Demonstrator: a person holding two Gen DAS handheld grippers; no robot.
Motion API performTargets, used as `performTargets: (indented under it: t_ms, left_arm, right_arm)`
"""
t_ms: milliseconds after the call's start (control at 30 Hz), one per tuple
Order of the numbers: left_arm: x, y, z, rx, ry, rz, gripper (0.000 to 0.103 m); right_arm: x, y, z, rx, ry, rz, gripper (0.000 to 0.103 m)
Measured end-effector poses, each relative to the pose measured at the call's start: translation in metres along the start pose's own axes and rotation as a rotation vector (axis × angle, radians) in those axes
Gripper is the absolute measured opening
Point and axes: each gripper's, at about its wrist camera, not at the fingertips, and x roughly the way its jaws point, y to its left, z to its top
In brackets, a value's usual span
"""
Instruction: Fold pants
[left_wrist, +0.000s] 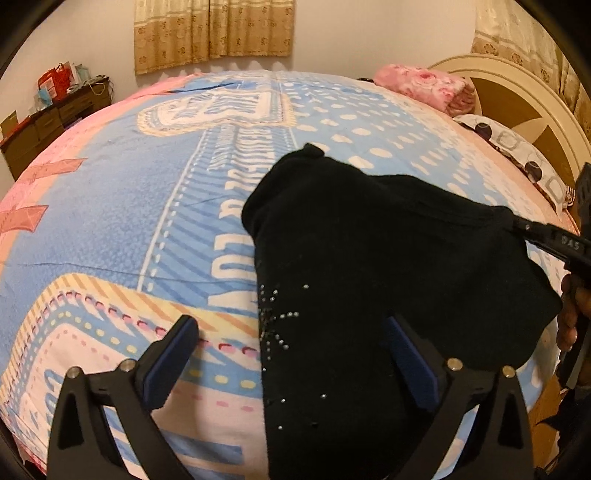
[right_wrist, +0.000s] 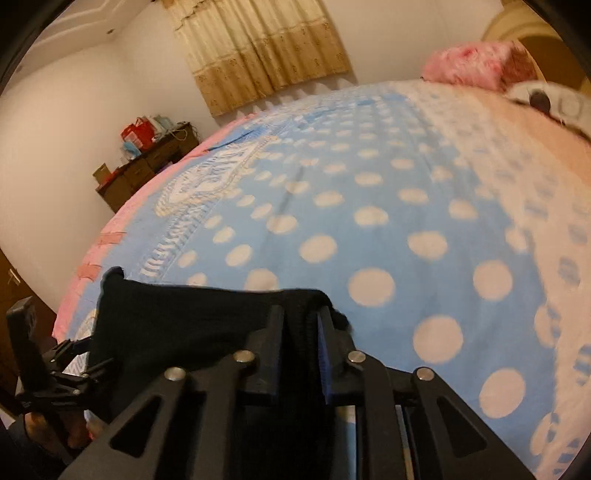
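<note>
On the bed (left_wrist: 110, 221), black pants (left_wrist: 369, 258) lie bunched; my right hand-held gripper (right_wrist: 300, 321) pinches one edge to draw it taut; left hand-held gripper (left_wrist: 291, 354) spread wide, holding nothing, astride the cloth.

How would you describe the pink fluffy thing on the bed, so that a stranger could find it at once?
Start from the big bed with the blue polka-dot blanket and follow it to the cream rounded headboard. Just before the headboard lies the folded pink fluffy blanket, beside the pillow. That pillow is white with dark circles, whereas this bundle is fuzzy, with rosy flower patches.
</note>
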Motion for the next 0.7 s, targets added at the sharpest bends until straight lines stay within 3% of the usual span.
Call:
performTargets:
  t_ms: [33,100,133,300,400,533,700]
  left_arm:
    - [-0.001,0.000,0.000,0.000,-0.002,0.002,0.103]
    - [-0.001,-0.002,0.000,0.008,-0.007,0.008,0.103]
    - [-0.002,-0.002,0.000,0.009,-0.011,0.008,0.103]
    - [-0.005,-0.002,0.000,0.004,-0.017,0.010,0.103]
    - [-0.011,0.001,0.000,-0.012,-0.014,0.012,0.103]
    - [-0.020,0.009,-0.004,-0.032,-0.017,0.012,0.103]
    - [-0.023,0.019,-0.007,-0.062,-0.004,-0.013,0.103]
  right_arm:
    - [-0.004,-0.001,0.000,0.004,-0.015,-0.007,0.039]
    - [-0.018,0.000,0.000,-0.011,-0.058,-0.122,0.067]
    - [-0.029,0.000,0.000,-0.012,-0.094,-0.130,0.067]
    - [-0.077,0.032,-0.017,-0.101,-0.199,0.043,0.067]
    - [-0.065,0.056,-0.035,-0.176,-0.107,0.166,0.067]
    - [-0.032,0.053,-0.060,-0.208,0.060,0.082,0.065]
    - [-0.045,0.065,-0.026,-0.212,0.020,0.144,0.064]
